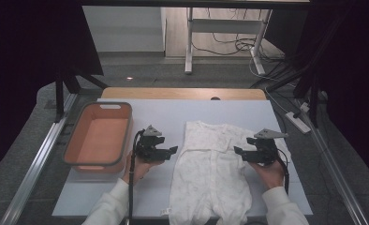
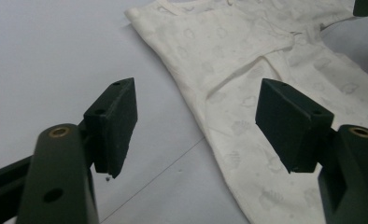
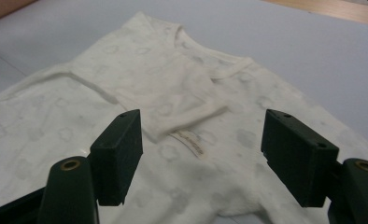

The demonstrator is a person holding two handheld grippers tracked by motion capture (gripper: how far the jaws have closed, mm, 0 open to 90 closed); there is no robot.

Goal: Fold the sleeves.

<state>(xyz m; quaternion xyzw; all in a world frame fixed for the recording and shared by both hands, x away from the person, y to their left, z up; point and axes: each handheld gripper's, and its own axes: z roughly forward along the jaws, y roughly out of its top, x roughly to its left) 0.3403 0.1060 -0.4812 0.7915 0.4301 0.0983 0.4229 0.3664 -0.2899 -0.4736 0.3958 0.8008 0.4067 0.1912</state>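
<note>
Both claws, left gripper (image 1: pixel 172 151) and right gripper (image 1: pixel 239 151), are hovering spread, empty, flanking the white baby romper (image 1: pixel 210 173); the folded sleeve (image 3: pixel 173 100) ahead risks unfolding if snagged.

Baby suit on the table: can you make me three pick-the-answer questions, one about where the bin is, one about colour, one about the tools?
1. Where is the bin?
A. left of the baby suit
B. right of it
C. on top of it

2. What colour is the suit?
A. red
B. cream
C. black

3. How are both tools?
A. shut on the suit
B. shut on the bin
C. open, holding nothing

Key: A, the bin sits beyond the left tool; B, pale cream cloth; C, the right tool and left one gape.
</note>
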